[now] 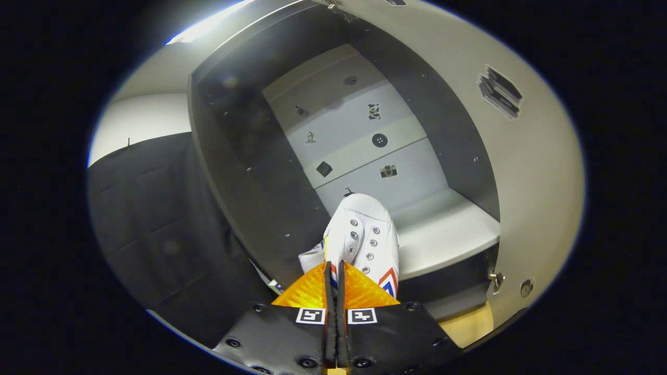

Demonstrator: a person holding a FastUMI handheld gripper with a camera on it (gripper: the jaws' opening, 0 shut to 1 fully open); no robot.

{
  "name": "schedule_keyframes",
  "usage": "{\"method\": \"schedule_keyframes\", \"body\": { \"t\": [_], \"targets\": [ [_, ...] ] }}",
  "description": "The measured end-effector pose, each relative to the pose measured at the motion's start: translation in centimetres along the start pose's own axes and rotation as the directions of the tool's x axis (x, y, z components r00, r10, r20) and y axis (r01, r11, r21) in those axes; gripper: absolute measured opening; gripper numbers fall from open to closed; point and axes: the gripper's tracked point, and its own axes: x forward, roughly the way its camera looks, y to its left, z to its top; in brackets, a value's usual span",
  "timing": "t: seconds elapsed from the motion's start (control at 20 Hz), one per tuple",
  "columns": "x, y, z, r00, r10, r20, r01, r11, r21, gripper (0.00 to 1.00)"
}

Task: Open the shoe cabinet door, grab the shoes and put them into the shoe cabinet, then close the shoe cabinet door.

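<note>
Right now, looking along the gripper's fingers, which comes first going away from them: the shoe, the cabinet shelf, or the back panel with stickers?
1. White shoe, pinched in the gripper.
2. Shelf, under and beyond the shoe's toe.
3. Back panel, deepest inside the cabinet.

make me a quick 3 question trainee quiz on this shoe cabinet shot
1. True or false: the grey shoe cabinet door stands open.
2. What does the gripper hold? A) a black boot B) a white lace-up canvas shoe with red and blue trim C) nothing
3. Fill in: the shoe's toe points toward the cabinet's pale ____ panel, which bears small stickers.

Key:
1. True.
2. B; the fingers are closed tight on its near end.
3. Back; the shoe is over the front of the light shelf, though whether it rests there is unclear.
</note>
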Motion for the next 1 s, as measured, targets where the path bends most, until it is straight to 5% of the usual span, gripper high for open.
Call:
{"method": "schedule_keyframes", "body": {
  "t": [0.35,0.7,1.0],
  "targets": [
    [10.1,-2.3,3.6,0.993,-0.112,0.022,0.114,0.986,-0.125,0.02],
    [15.2,-3.6,1.5,0.977,-0.211,-0.025,0.204,0.964,-0.167,0.02],
    [11.0,-1.1,1.7,0.990,-0.144,-0.001,0.142,0.977,-0.158,0.74]
  ]
}}
